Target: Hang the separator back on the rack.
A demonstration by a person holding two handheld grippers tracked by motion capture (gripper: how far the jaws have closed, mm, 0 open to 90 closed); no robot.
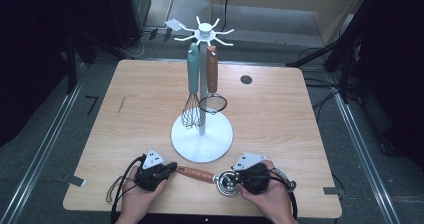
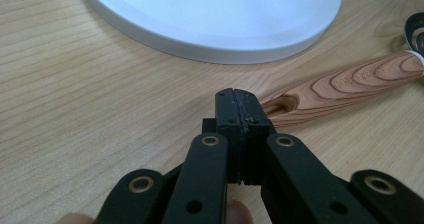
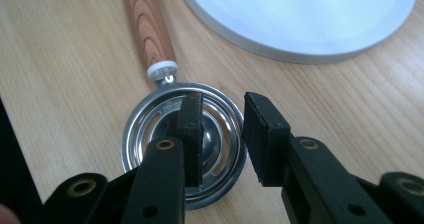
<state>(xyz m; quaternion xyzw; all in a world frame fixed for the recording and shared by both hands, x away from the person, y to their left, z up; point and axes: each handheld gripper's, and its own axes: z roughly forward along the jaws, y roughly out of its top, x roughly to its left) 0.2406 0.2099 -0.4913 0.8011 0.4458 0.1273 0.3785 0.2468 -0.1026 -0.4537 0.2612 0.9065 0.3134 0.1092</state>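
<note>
— Where did the wooden-handled strainer spoon [image 1: 210,176] lie?

— Low in the high view, flat on the wooden table [image 1: 140,94], just below the white round base of the utensil stand [image 1: 202,137]. Its handle pointed toward the lower left and its round steel head toward the lower right, between the two hands.

— And the left gripper [image 1: 170,169]?

— Its jaws were pressed together with nothing between them. In the left gripper view their tips sat right at the holed end of the handle [image 2: 345,84], just beside it; I could not tell whether they touched it.

— The right gripper [image 1: 239,176]?

— Its jaws stood apart over the steel head. In the right gripper view the slotted bowl [image 3: 185,149] filled the lower centre; one jaw stood over the bowl's middle, the other over its right rim. Whether the pads pressed on the metal I could not tell.

— Anything else on the stand?

— A whisk [image 1: 192,91] with a teal handle and a small sieve [image 1: 213,103] with a brown handle hung from the stand's top arms, well apart from both grippers.
</note>
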